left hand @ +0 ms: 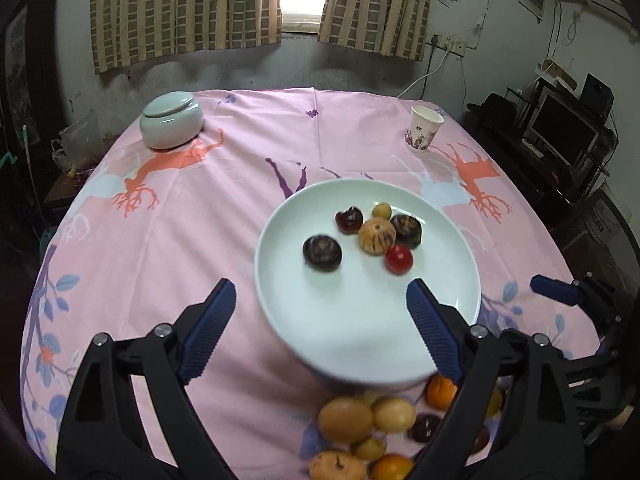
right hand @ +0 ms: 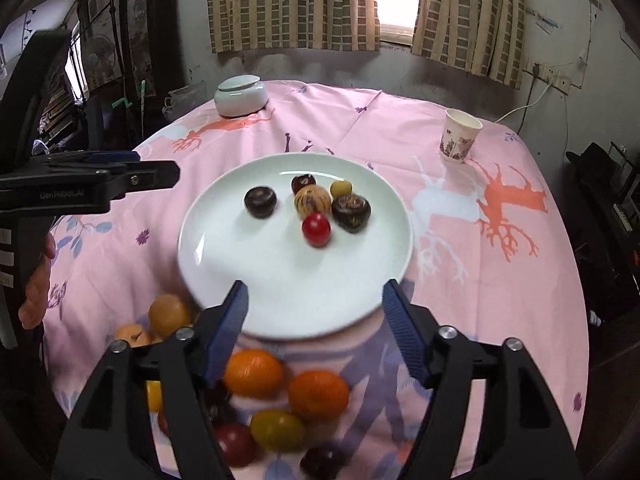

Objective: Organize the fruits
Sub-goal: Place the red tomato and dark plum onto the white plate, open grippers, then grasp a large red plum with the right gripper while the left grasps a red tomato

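A white plate [left hand: 320, 320] [right hand: 224, 264] sits on the pink tablecloth with several small fruits on it, among them a red one [left hand: 399, 259] [right hand: 316, 230] and a dark round one [left hand: 322, 253] [right hand: 260, 201]. Loose fruits lie on the cloth in front of the plate, including oranges [right hand: 253, 373] [left hand: 440, 391] and a yellow-brown fruit [left hand: 346, 420]. My left gripper [left hand: 320, 316] is open and empty above the plate's near left edge. My right gripper [right hand: 316, 320] is open and empty above the plate's near rim and the loose fruits.
A lidded white ceramic jar [left hand: 172, 120] [right hand: 240, 96] stands at the table's far left. A paper cup [left hand: 425, 128] [right hand: 460, 140] stands at the far right. The left gripper shows in the right wrist view [right hand: 92, 184]. Shelves and electronics [left hand: 560, 132] flank the table.
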